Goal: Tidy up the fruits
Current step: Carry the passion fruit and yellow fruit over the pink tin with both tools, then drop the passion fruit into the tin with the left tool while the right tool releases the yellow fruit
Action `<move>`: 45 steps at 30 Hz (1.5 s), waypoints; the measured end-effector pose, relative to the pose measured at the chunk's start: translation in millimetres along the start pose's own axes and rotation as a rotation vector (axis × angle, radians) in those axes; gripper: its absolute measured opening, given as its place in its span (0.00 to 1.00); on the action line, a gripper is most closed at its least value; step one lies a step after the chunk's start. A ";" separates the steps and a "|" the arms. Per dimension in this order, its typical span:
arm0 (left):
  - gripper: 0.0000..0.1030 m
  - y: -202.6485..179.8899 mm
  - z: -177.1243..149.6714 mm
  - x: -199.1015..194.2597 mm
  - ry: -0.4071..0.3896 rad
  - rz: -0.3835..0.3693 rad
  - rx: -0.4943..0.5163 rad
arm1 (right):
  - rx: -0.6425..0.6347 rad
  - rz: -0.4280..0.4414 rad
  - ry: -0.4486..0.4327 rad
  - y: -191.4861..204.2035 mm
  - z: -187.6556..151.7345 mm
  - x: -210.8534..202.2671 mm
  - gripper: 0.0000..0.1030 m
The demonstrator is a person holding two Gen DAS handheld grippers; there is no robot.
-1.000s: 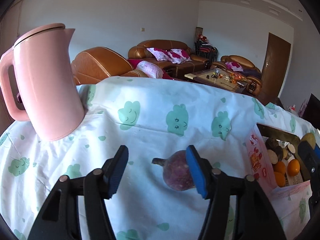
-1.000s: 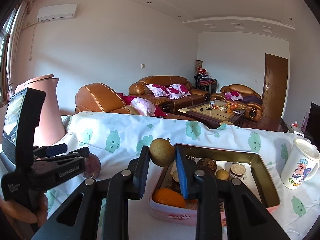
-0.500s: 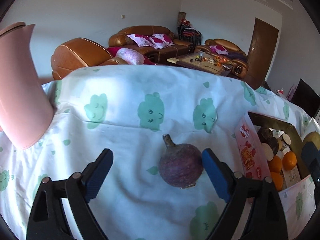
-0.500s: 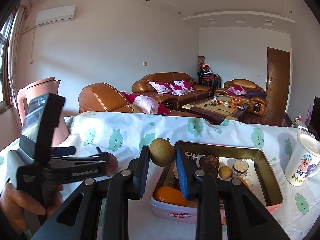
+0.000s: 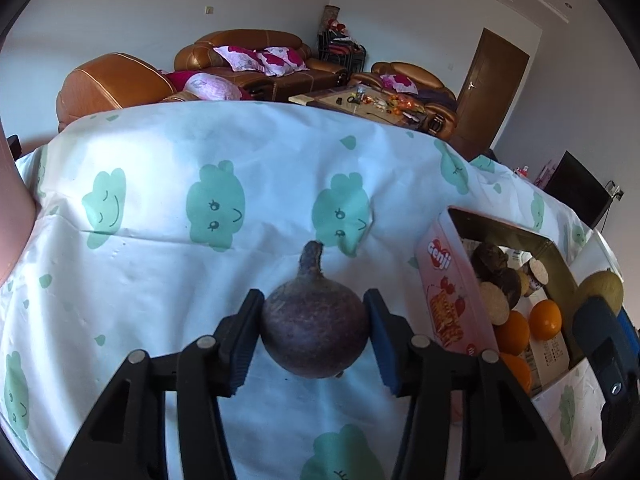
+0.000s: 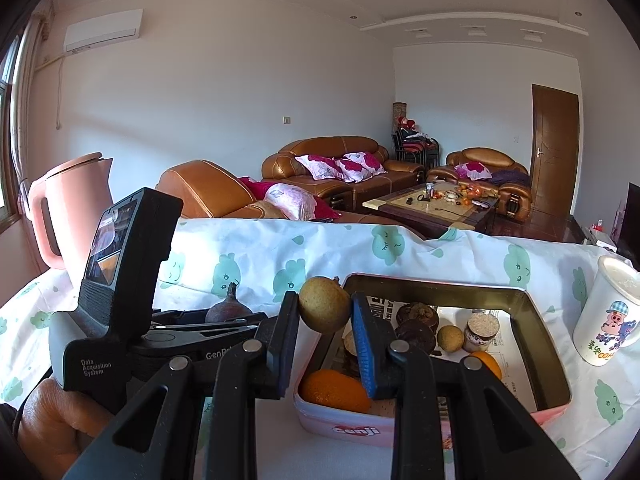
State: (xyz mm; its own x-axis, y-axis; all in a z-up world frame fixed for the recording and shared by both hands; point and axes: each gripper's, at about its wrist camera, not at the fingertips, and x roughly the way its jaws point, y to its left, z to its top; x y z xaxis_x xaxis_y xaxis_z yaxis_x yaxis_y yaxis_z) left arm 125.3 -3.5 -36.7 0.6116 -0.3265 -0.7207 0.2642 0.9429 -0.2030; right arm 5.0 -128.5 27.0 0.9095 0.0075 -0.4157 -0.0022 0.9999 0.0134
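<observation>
Purple, stemmed fruit (image 5: pixel 315 330) sits clamped in the left tongs (image 5: pixel 315 338) above the cloth-covered counter (image 5: pixel 160 264). The right tongs (image 6: pixel 325 332) grip a yellow-green fruit (image 6: pixel 324 309) beside the pink tin (image 6: pixel 400 426) of fruit.

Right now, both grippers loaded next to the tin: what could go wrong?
1. The right gripper pinches the yellow-green fruit near its fingertips; it could slip out before reaching the pink tin.
2. The left gripper holds the round purple fruit at its widest part; it may roll free.
3. The two grippers sit close together; they could collide.
</observation>
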 end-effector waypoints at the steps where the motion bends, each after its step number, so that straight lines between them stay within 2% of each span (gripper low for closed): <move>1: 0.51 0.9 0.4 -0.2 0.001 -0.003 -0.005 | 0.000 -0.002 -0.002 0.0 0.1 -0.4 0.27; 5: 0.51 3.5 -2.7 -4.7 -0.001 -0.016 -0.038 | -0.005 -0.011 -0.006 0.0 -0.1 -1.1 0.27; 17: 0.51 -0.4 -18.7 -47.1 -0.175 0.205 -0.017 | -0.026 -0.008 -0.036 6.0 -1.7 -6.6 0.27; 21: 0.51 -0.6 -24.9 -58.2 -0.208 0.246 -0.011 | -0.040 -0.013 -0.038 9.2 -3.3 -8.0 0.27; 29: 0.51 -7.7 -40.9 -74.4 -0.235 0.269 -0.005 | -0.056 -0.021 -0.028 11.0 -7.7 -14.9 0.27; 34: 0.51 -17.0 -51.3 -83.9 -0.238 0.255 0.001 | -0.053 -0.013 -0.024 5.9 -10.7 -26.3 0.27; 40: 0.51 -46.6 -57.2 -91.2 -0.260 0.228 0.064 | -0.016 -0.016 -0.002 -17.9 -15.8 -37.0 0.27; 45: 0.51 -75.1 -50.5 -92.4 -0.293 0.181 0.108 | 0.036 -0.095 -0.022 -57.1 -12.0 -42.7 0.27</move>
State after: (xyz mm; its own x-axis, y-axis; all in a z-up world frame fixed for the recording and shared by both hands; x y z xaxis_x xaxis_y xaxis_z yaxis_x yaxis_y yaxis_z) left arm 11.2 -40.7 11.7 0.8396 -0.1744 -0.5145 0.1993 0.9799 -0.0069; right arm -38.7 -185.8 33.1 0.9140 -0.0876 -0.3961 0.0987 0.9951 0.0075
